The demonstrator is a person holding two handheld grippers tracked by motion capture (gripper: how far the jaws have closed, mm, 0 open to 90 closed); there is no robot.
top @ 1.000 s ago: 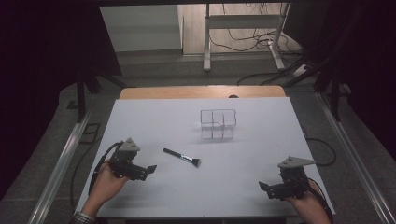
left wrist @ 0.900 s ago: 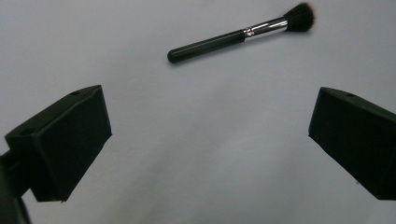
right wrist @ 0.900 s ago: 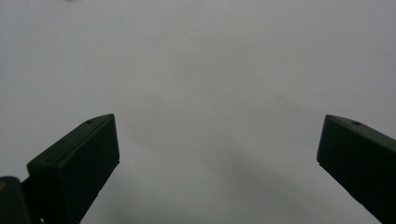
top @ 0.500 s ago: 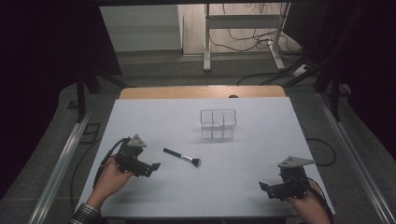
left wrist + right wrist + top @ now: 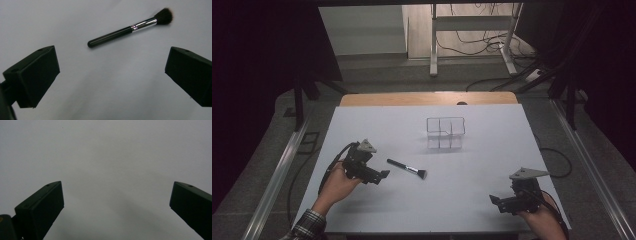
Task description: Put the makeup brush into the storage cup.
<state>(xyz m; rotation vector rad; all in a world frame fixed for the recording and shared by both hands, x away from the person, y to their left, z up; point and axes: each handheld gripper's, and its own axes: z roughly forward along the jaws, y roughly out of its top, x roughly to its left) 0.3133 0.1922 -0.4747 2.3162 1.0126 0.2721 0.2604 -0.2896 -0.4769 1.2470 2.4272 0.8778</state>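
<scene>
Left gripper view has the makeup brush (image 5: 130, 28) lying flat just ahead of the left gripper (image 5: 112, 75), whose jaws are spread and empty. Best to straddle the black handle crosswise, then close. Right gripper (image 5: 504, 204), also released, rests well apart.

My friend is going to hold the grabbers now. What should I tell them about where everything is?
Left gripper: open, holding nothing, aimed at the makeup brush, with the handle end closest to it.
Right gripper: open, holding nothing, low over bare table at the near right.
Brush: lying flat on the table, bristles pointing right in the high view, touching neither gripper. In the left gripper view it lies ahead of the jaws, not between them.
Clear divided box: farther back, near the middle; nothing visible inside it.
Done: nothing picked up.
Left: probably grip the brush handle with the left gripper, then perhaps stand it in the box.
</scene>
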